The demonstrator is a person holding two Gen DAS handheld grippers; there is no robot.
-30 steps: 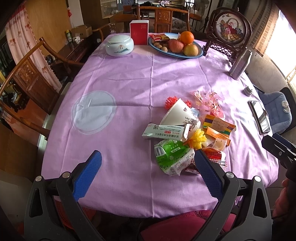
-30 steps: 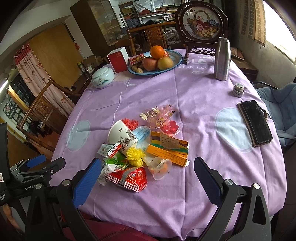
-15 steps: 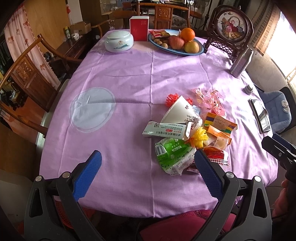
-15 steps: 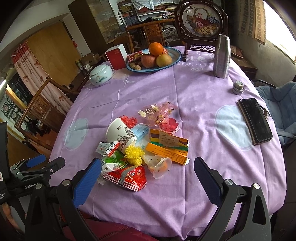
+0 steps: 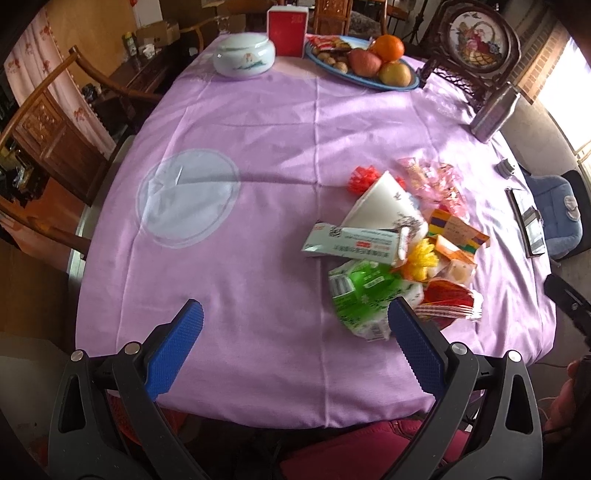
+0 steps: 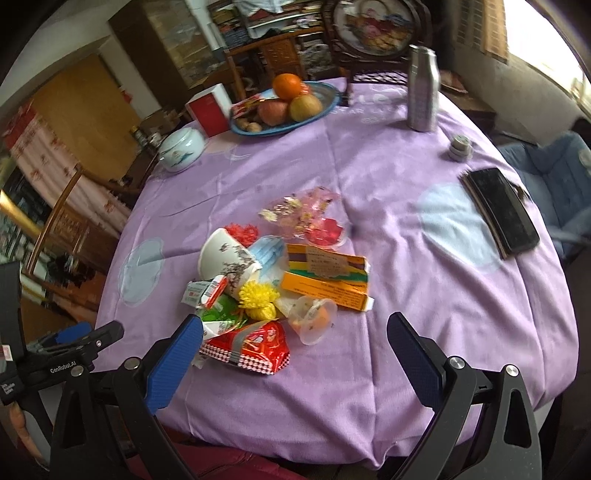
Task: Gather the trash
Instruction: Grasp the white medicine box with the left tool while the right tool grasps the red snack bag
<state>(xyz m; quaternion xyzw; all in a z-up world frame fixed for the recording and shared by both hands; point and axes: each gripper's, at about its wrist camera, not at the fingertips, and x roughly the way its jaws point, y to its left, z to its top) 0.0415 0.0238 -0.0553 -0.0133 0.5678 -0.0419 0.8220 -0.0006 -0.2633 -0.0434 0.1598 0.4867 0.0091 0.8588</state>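
Wooden chairs and cabinets ring a round tabletop (image 5: pixel 258 155) that is covered by a purple cloth with pale circles. Along its far edge the things meant to be kept are lined up: a lidded ceramic jar (image 5: pixel 244 55), a red box (image 5: pixel 287 31), a blue fruit plate (image 6: pixel 321 107), a framed round picture (image 5: pixel 474 40) and a steel flask (image 6: pixel 423 88). A dark phone (image 6: pixel 502 214) is laid near the right edge, well apart from the litter.

The trash is gathered in one loose heap (image 6: pixel 273 280) toward the near right of the cloth, so that it can be reached by either tool. In it are seen a tipped white paper cup (image 6: pixel 225 254), a green wrapper (image 5: pixel 364 295), a long white packet (image 5: pixel 351 243), a yellow pom-pom (image 6: pixel 258 299), an orange and yellow box (image 6: pixel 325 280), a clear plastic cup (image 6: pixel 312 321), a red snack bag (image 6: pixel 251 345) and crinkled pink cellophane (image 6: pixel 303 210).

The left gripper (image 5: pixel 295 347) is held above the near edge with its fingers spread wide and nothing between them; its right finger is seen just before the green wrapper. The right gripper (image 6: pixel 291 350) is likewise released and empty, and the red snack bag lies in the gap between its fingers. Nothing appears to have been collected yet. No bin or bag can be made out in either view.
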